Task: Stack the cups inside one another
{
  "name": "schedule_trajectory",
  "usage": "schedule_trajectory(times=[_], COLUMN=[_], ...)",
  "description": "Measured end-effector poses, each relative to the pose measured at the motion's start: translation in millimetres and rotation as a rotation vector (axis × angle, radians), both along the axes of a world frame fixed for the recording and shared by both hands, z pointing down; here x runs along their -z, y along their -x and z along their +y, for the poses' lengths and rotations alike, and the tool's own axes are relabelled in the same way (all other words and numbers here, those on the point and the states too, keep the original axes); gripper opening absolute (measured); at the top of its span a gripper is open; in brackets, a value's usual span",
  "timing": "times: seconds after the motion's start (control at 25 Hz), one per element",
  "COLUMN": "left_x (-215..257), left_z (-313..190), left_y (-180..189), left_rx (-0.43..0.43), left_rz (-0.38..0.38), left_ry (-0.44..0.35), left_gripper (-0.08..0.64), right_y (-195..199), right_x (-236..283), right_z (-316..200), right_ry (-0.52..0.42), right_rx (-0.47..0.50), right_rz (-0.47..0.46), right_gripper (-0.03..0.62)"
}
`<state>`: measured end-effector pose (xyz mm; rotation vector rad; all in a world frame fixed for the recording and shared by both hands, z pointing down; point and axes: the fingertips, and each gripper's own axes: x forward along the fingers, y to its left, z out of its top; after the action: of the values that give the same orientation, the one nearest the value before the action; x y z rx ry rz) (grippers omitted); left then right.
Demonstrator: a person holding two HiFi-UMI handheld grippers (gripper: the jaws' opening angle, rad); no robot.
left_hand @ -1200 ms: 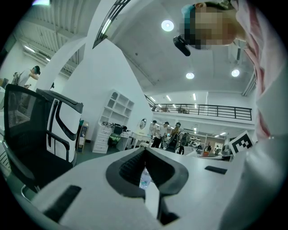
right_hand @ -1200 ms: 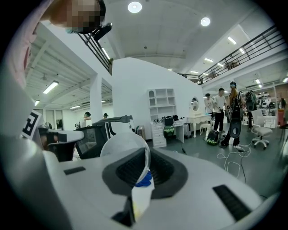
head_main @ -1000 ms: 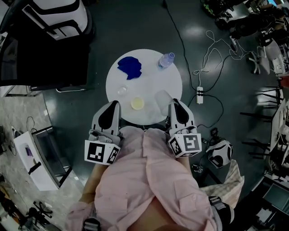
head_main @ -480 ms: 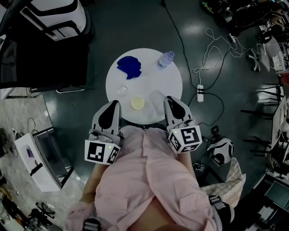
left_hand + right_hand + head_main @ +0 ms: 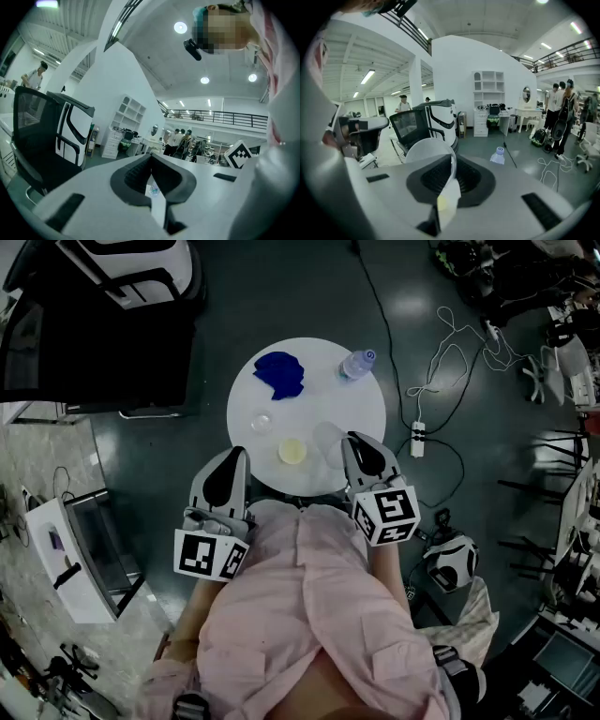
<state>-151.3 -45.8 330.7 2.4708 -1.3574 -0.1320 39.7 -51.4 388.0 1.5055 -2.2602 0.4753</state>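
Round white table (image 5: 361,413) carried everything. Left gripper (image 5: 151,160) hung at the near edge, fingers pressed together with nothing between them, well apart from any cup. Right gripper (image 5: 453,161) was over the near right part of the table with its fingers pinched on the thin wall of the clear cup (image 5: 427,151). One finger sat inside the rim and one outside, and the cup body stuck out to that gripper's left, tilted. Couldn't tell whether the cup was clear of the table or resting on it. Blue cloth (image 5: 279,376) and bottle (image 5: 357,364) sat at the far side, out of the way. Yellow cup (image 5: 292,451) was just beside the held one, near the centre front. Small cup (image 5: 262,422) stood left of it, apart. My read is that the clear cup is light, thin plastic that flexes and is a bit slick, so a rim pinch will work but hard squeezing would deform it. I'd keep the hold at the rim and lower it mouth-up over its mate. The yellow and small cups look likely to skate when nudged.
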Motion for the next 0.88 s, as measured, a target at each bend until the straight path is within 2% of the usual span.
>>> schedule_trajectory(times=[0.32,0.88], left_x=[2,0], left_z=[-1,3], left_y=[4,-1], left_rx=[0.024,0.016], left_rz=[0.008,-0.014], left_ry=[-0.003,0.004], left_gripper=[0.018,0.018], right_y=[5,27], right_x=[-12,-52], right_z=[-14,-13], right_ry=[0.039,0.167], right_rx=[0.076,0.225], right_rz=[0.097,0.165], right_gripper=[0.040,0.040])
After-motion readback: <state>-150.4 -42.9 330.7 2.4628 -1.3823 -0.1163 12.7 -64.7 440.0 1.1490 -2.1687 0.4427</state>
